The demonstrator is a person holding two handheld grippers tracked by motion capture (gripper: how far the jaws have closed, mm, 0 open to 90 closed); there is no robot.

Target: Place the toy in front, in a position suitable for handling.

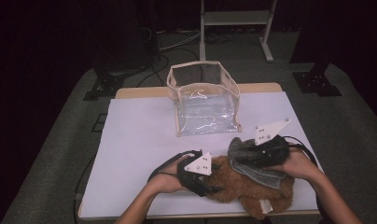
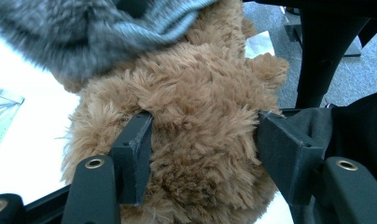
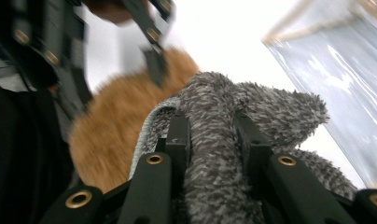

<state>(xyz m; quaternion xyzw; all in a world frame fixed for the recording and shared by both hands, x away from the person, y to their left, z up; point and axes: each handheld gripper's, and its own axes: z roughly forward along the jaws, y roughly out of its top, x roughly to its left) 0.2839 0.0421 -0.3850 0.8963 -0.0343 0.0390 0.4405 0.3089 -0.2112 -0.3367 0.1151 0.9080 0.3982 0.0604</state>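
High view: white, smooth worktop point(image 1: 140, 140) with a wooden edge at the far side; at its middle back, a clear plastic bag point(image 1: 204, 98), boxy, open-topped, trimmed in beige, glossy with glints; near the front edge, a brown plush point(image 1: 245, 189), shaggy and lumpy, with a grey cloth point(image 1: 252, 161) draped over its right part, fuzzy on one face, smoother and paler on the other; left claw point(image 1: 213, 189) at the plush's left side, right claw point(image 1: 240, 151) at the cloth, each topped by a grey three-cornered plate.

Left gripper view: long, tufted tan fur of the plush point(image 2: 200, 121) bulging between the two black pads point(image 2: 135, 149); both pads sunk into the pile, so left claw point(image 2: 203, 154) clenched on the plush; jaws set fairly wide around the thick body; grey cloth point(image 2: 93, 32) lying across the plush's top, blurred, with a ribbed paler hem; white worktop point(image 2: 32, 140) to the left.

Right gripper view: right claw point(image 3: 213, 140) pinched tight on a thick fold of the cloth point(image 3: 233, 107), a speckled grey terry-like nap; fold standing up between the pads; brown plush point(image 3: 116, 126) just behind and touching the cloth; left claw point(image 3: 154, 60) blurred beyond it; clear bag point(image 3: 336, 79) at the right, well apart.
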